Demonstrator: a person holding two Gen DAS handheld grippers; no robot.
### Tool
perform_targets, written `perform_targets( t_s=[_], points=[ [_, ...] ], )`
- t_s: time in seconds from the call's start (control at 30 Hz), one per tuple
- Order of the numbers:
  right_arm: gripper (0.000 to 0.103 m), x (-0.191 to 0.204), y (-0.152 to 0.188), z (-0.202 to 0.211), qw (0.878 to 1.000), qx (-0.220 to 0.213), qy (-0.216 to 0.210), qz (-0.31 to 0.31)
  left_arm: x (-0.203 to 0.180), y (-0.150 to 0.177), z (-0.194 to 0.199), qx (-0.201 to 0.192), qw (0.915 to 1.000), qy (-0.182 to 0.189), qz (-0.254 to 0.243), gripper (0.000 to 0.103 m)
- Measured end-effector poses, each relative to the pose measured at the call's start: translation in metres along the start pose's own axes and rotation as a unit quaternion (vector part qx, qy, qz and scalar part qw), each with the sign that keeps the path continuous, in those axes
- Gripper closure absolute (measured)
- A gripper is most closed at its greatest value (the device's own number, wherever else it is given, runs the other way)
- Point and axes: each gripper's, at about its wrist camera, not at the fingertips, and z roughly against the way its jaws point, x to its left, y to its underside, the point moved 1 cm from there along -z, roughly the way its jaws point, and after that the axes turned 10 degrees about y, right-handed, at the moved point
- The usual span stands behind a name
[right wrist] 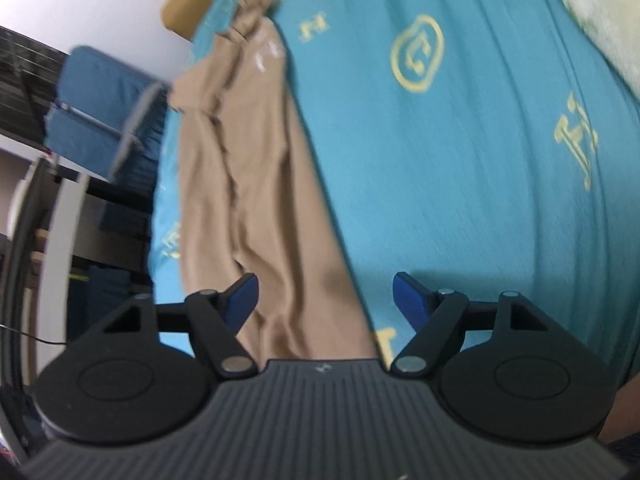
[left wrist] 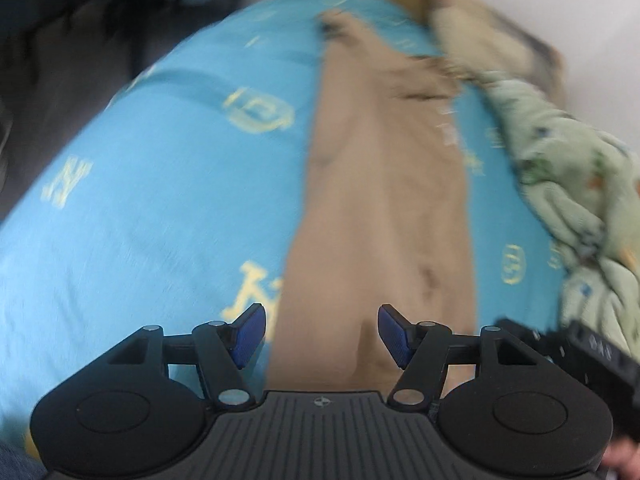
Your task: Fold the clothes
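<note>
A tan garment (left wrist: 384, 208) lies stretched lengthwise on a turquoise bedsheet (left wrist: 168, 184) with yellow prints. In the left wrist view my left gripper (left wrist: 322, 336) is open and empty, hovering over the garment's near end. In the right wrist view the same tan garment (right wrist: 256, 184) runs along the bed's left side on the sheet (right wrist: 460, 184). My right gripper (right wrist: 326, 304) is open and empty, above the garment's near end. Both views are motion-blurred.
A crumpled pale green floral blanket (left wrist: 568, 184) lies along the right of the bed. The other gripper's black body (left wrist: 580, 356) shows at the right edge. A blue fabric rack (right wrist: 104, 108) and shelving stand left of the bed. A tan headboard (right wrist: 192, 0) is at the far end.
</note>
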Motion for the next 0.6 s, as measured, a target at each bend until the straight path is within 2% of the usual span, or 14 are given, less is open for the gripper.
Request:
perform_targets(
  t_s=[0.17, 0.27, 0.33, 0.37, 0.4, 0.6],
  points=[
    [0.027, 0.013, 0.012, -0.003, 0.998, -0.009, 0.028, 0.056, 0.003, 0.005, -0.015, 0.046, 0.9987, 0.008, 0.023, 0.034],
    [0.027, 0.02, 0.018, -0.003, 0.996, -0.008, 0.039, 0.082, -0.001, 0.01, -0.013, 0.048, 0.9987, 0.004, 0.013, 0.037],
    [0.027, 0.019, 0.018, -0.002, 0.996, -0.006, 0.039, 0.084, -0.001, 0.012, -0.01, 0.045, 0.9989, -0.003, 0.014, 0.053],
    [0.027, 0.018, 0.018, -0.001, 0.996, -0.005, 0.037, 0.08, 0.0, 0.012, -0.008, 0.044, 0.9988, -0.001, 0.019, 0.082],
    [0.027, 0.016, 0.018, -0.001, 0.996, -0.004, 0.034, 0.077, 0.002, 0.013, -0.006, 0.042, 0.9988, 0.003, 0.025, 0.092],
    [0.028, 0.013, 0.021, -0.001, 0.996, -0.011, 0.042, 0.076, 0.013, 0.014, 0.026, -0.014, 0.9946, 0.061, 0.083, 0.094]
  ],
)
